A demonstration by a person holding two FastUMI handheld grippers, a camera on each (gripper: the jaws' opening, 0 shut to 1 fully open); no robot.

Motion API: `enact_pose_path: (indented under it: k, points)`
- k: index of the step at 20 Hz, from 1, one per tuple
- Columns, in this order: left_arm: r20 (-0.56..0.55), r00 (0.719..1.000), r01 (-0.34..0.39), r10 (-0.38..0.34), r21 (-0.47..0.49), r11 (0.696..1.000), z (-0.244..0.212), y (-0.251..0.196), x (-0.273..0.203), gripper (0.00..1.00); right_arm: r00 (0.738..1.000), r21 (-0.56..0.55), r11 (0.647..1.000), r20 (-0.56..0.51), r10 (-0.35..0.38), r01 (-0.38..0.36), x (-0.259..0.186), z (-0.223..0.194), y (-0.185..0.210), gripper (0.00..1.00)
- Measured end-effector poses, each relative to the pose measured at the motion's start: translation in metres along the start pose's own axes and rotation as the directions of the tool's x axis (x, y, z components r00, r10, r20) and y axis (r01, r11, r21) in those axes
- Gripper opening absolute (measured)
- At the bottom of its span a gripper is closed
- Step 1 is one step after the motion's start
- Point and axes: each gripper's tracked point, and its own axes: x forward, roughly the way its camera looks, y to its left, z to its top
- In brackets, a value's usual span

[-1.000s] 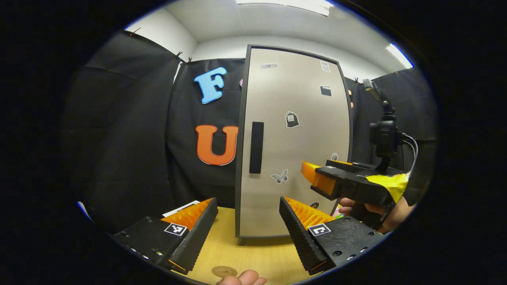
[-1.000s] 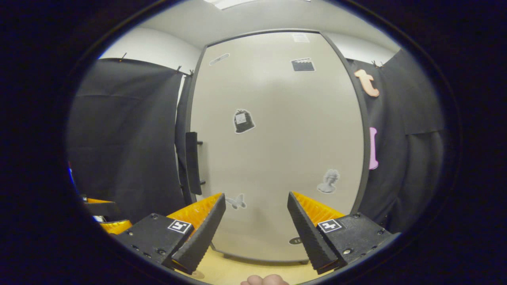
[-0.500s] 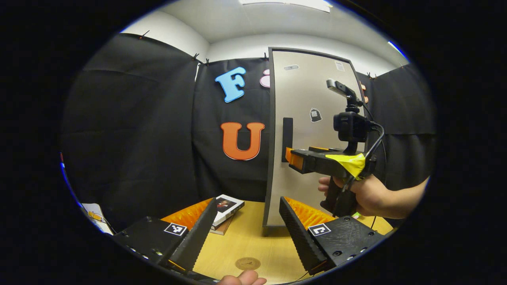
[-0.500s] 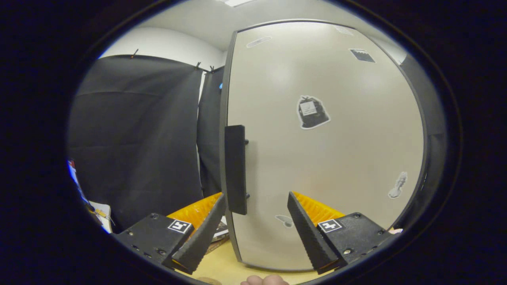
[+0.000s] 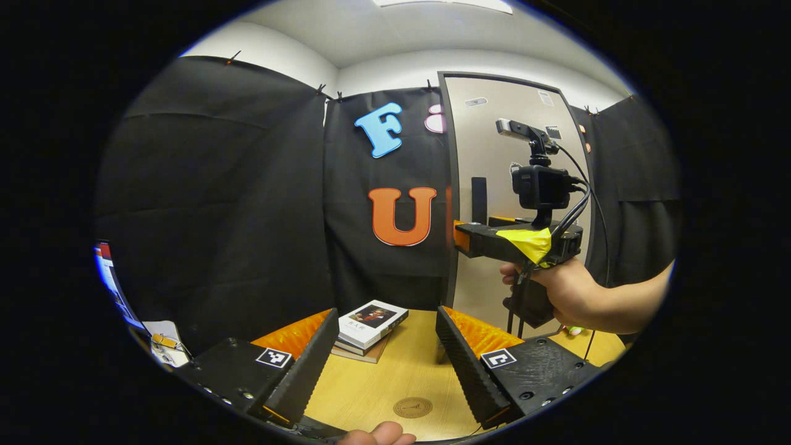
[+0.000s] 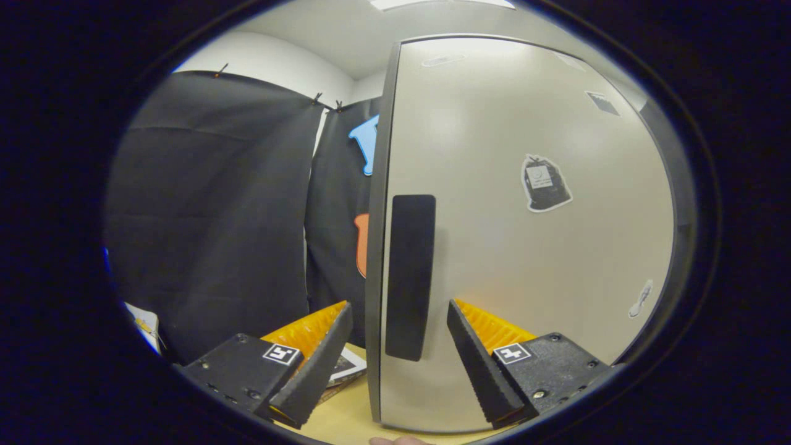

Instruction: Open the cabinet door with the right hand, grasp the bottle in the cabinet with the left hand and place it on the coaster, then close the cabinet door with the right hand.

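Observation:
The tall beige cabinet door (image 6: 525, 259) is closed, with stickers on it and a black vertical handle (image 6: 408, 278) near its left edge. My right gripper (image 6: 395, 321) is open and close to the door, and the handle stands between its two fingers without touching them. In the left gripper view the same cabinet (image 5: 500, 142) stands at the back right, and a hand holds the right gripper (image 5: 460, 238) up at its handle (image 5: 479, 199). My left gripper (image 5: 386, 330) is open and empty, low over the wooden table (image 5: 383, 389). A round coaster (image 5: 413, 407) lies on the table between its fingers.
A small stack of books (image 5: 371, 327) lies on the table left of the cabinet, also seen as the books (image 6: 343, 369) in the right gripper view. Papers (image 5: 162, 340) sit at the far left edge. Black cloth walls close off the booth behind.
My right gripper has moved left along the door until the handle sits between its fingers. The left gripper has pulled back and swung left, bringing the books and coaster more into sight.

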Motion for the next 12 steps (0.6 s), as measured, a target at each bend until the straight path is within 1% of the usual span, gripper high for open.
enact_pose_path:
  k: [1,2,3,4,5,6,12]
  points:
    - [-0.001,1.000,-0.003,0.003,-0.004,1.000,-0.001,0.003,0.000,0.95,0.998,0.001,0.999,-0.036,-0.052,0.053,0.002,-0.008,-0.009,0.78]
    - [-0.004,1.000,-0.003,0.003,-0.007,1.000,-0.002,0.004,0.000,0.95,0.997,0.024,0.998,-0.046,-0.064,0.066,0.010,-0.012,-0.014,0.57]
    - [-0.008,1.000,-0.001,0.001,-0.010,1.000,-0.005,0.005,0.000,0.95,0.996,0.013,0.997,-0.049,-0.076,0.077,0.005,-0.010,-0.012,0.35]
    - [-0.011,1.000,0.003,-0.003,-0.012,1.000,-0.007,0.006,0.000,0.95,0.995,-0.027,0.996,-0.052,-0.089,0.087,0.002,-0.010,-0.013,0.31]
    - [-0.014,1.000,0.008,-0.008,-0.012,1.000,-0.008,0.005,0.000,0.95,0.994,-0.051,0.994,-0.055,-0.097,0.094,0.003,-0.010,-0.014,0.30]
    - [-0.014,1.000,0.013,-0.013,-0.012,1.000,-0.009,0.005,0.000,0.95,0.994,-0.051,0.994,-0.057,-0.096,0.093,0.002,-0.011,-0.012,0.28]
    - [0.003,0.999,0.038,-0.038,-0.020,0.999,-0.008,0.005,-0.002,0.95,0.994,-0.047,0.997,-0.090,-0.060,0.056,-0.002,-0.010,-0.010,0.25]
